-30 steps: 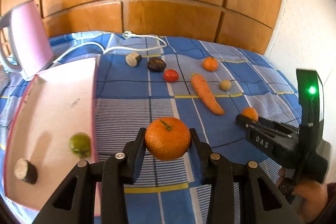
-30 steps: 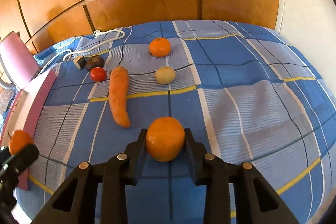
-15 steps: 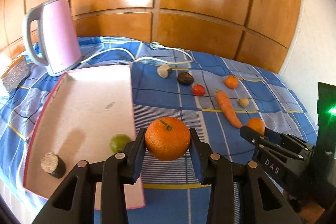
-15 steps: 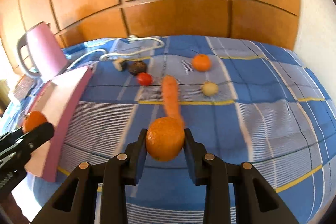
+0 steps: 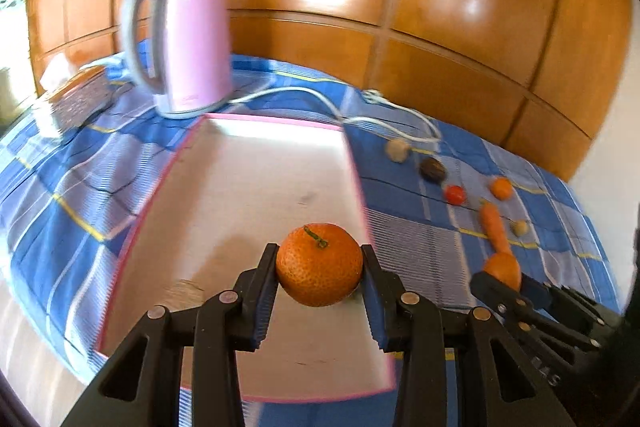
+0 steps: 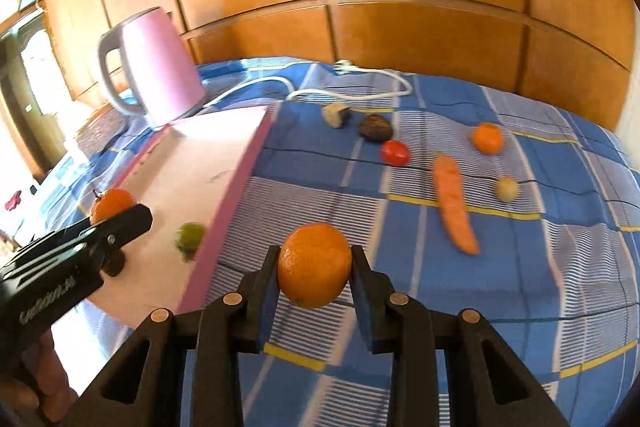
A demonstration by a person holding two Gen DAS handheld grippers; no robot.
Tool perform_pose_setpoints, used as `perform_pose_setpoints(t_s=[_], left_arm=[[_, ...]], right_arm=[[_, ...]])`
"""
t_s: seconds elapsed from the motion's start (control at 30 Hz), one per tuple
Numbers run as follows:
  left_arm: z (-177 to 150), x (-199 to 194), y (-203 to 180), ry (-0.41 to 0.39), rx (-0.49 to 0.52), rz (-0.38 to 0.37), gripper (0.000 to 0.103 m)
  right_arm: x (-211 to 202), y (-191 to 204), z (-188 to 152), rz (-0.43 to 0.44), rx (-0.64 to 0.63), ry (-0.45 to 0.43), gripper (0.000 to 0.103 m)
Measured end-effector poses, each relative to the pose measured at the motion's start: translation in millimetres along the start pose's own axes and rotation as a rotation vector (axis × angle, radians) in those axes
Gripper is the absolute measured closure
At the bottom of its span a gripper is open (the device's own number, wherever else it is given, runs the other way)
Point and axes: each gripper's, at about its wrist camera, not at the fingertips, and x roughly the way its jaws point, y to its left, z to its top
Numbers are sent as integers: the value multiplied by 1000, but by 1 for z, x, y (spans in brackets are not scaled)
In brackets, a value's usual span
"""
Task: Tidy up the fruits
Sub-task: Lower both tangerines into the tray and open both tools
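Two tangerines are in play. The stemmed tangerine (image 5: 319,270) sits low centre in the left wrist view, clamped between the jaws of the left gripper (image 5: 319,277) and hanging over the near part of the pink tray (image 5: 256,163). The second tangerine (image 6: 315,265) sits low centre in the right wrist view, gripped just as firmly by the right gripper (image 6: 315,273), over the blue checked cloth (image 6: 520,267) just right of the tray's side wall.

Inside the tray, a green fruit (image 6: 190,235) lies at lower left. Out on the cloth, toward the upper right, wait a carrot (image 6: 454,203), a red tomato (image 6: 395,152), another small orange (image 6: 487,137), a pale round fruit (image 6: 507,189) and a dark lump (image 6: 375,127). The pink kettle (image 5: 182,43) stands behind the tray.

This looks like the carry-to-tray step. Next up, by my reading: lower the left one onto bare tray floor and open, clear of the green fruit, then bring the right one across that wall.
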Motion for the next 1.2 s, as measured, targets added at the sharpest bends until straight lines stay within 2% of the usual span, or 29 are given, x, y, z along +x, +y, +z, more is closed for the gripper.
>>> perform_pose_setpoints(t_s=[0.27, 0.5, 0.67, 0.9, 1.13, 1.2], left_arm=[[19, 8, 57, -11, -110, 98, 64], [22, 7, 72, -21, -114, 130, 63], [22, -1, 75, -49, -115, 151, 48], [19, -6, 85, -40, -165, 164, 43], [13, -9, 84, -32, -176, 162, 43], [11, -9, 81, -26, -169, 167, 43]], right_arm=[[16, 41, 22, 107, -61, 22, 70], [38, 78, 50, 165, -108, 32, 70], [48, 100, 64, 194, -129, 27, 68], [46, 107, 58, 176, -131, 7, 53], [33, 94, 40, 117, -113, -17, 52], [29, 90, 35, 97, -105, -29, 47]])
